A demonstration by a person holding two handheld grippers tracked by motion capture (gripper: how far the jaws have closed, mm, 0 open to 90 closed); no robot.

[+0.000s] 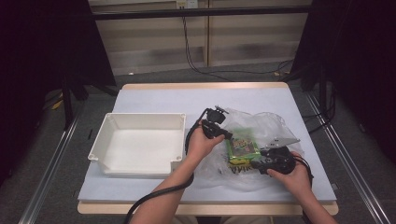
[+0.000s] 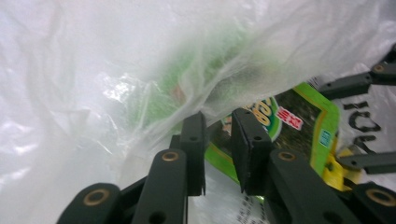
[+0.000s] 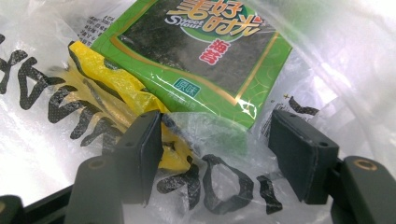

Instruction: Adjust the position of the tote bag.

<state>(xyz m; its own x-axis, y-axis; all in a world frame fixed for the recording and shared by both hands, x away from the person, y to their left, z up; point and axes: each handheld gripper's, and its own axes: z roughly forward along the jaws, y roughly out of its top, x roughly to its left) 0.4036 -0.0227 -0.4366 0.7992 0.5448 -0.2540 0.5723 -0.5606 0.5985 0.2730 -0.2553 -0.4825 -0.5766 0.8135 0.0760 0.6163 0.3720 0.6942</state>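
A white plastic tray with tall walls sits on the left part of the pale blue table top. It sits on the table at about nine o'clock from the hands.

Next comes the left gripper. In the left gripper view its two black jaws stand close together with a thin gap between them. The thin see-through plastic bag hangs right at their tips, but it is hard to tell if the jaws pinch any of it. The bag is so near that it looks like a white fog here, and a green blur shows through it.

The flat green snack packet lies in the mouth of the crinkly bag, in the middle of the table between the two grippers. It has a dark picture in the middle, a thin gold line around it, gold letters on top and small red marks. In the right gripper view its top and right parts run off the picture. A yellow patch with big black letters is printed on the bag just at seven o'clock from the packet.

The right gripper sits at four o'clock from the packet. Its jaws stand wide apart, one at each side of a fold of the bag, and they do not squeeze it. The packet's near corner lies just past the gap.
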